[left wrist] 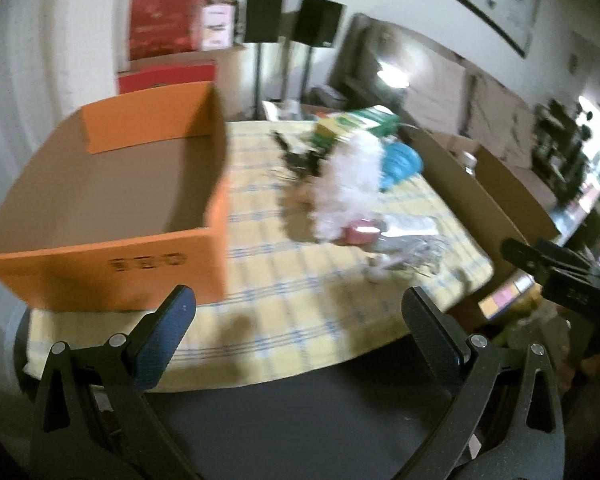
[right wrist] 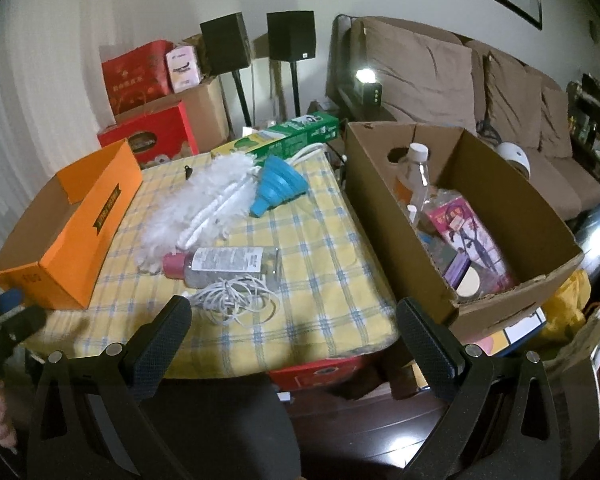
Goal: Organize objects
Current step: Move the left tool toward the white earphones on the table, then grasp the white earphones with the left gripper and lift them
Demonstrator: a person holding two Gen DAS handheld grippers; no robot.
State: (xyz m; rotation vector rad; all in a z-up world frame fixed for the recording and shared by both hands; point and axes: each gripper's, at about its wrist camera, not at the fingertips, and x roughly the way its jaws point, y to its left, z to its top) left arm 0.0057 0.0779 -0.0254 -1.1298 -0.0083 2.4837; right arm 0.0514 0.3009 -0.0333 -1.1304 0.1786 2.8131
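Note:
On a yellow checked tablecloth lie a white feather duster, a blue collapsible funnel, a clear bottle with a pink cap, a coiled white cable and a green and yellow box. An empty orange box stands at the table's left; it also shows in the left wrist view. My left gripper is open and empty, near the front edge. My right gripper is open and empty, in front of the cable.
A brown cardboard box to the right of the table holds a bottle, packets and other items. Red gift boxes and two black speakers stand behind. A brown sofa is at the back right.

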